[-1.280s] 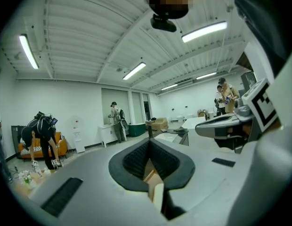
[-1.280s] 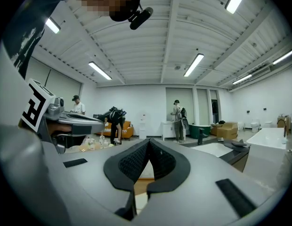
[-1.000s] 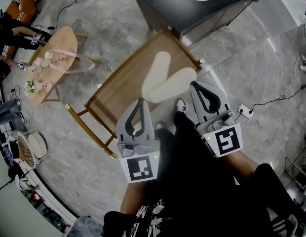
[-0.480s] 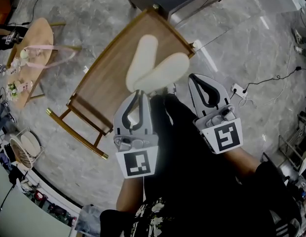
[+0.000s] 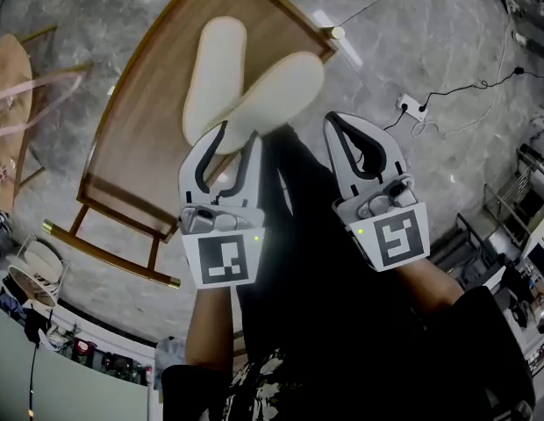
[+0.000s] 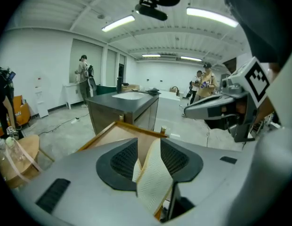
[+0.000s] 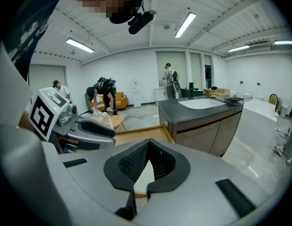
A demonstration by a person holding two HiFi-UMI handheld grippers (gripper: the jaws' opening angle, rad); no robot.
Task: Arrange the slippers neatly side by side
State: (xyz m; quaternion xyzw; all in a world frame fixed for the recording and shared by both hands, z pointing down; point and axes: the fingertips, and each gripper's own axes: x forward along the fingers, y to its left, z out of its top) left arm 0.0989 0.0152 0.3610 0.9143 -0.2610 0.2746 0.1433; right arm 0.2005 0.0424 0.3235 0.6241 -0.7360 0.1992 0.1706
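Two cream slippers lie in a V on the wooden table (image 5: 140, 139), heels together at the near side: the left slipper (image 5: 212, 68) and the right slipper (image 5: 276, 90). My left gripper (image 5: 237, 134) hovers over the joined heels, its jaws opening. A ribbed slipper sole (image 6: 153, 178) shows in the gap of the left gripper (image 6: 148, 147), and the pads do not press on it. My right gripper (image 5: 335, 119) is shut just right of the right slipper's heel, holding nothing. A strip of slipper (image 7: 145, 180) shows below the right gripper (image 7: 147, 147).
The table's raised rim (image 6: 139, 128) runs round its far edge. A dark counter cabinet (image 7: 202, 121) stands beyond it. A small round side table (image 5: 4, 103) is at the left. A power strip with cable (image 5: 411, 108) lies on the marble floor. People stand in the background.
The left gripper's jaws have gone from shut to open. Both grippers and the head view have moved in closer over the slippers' heels.
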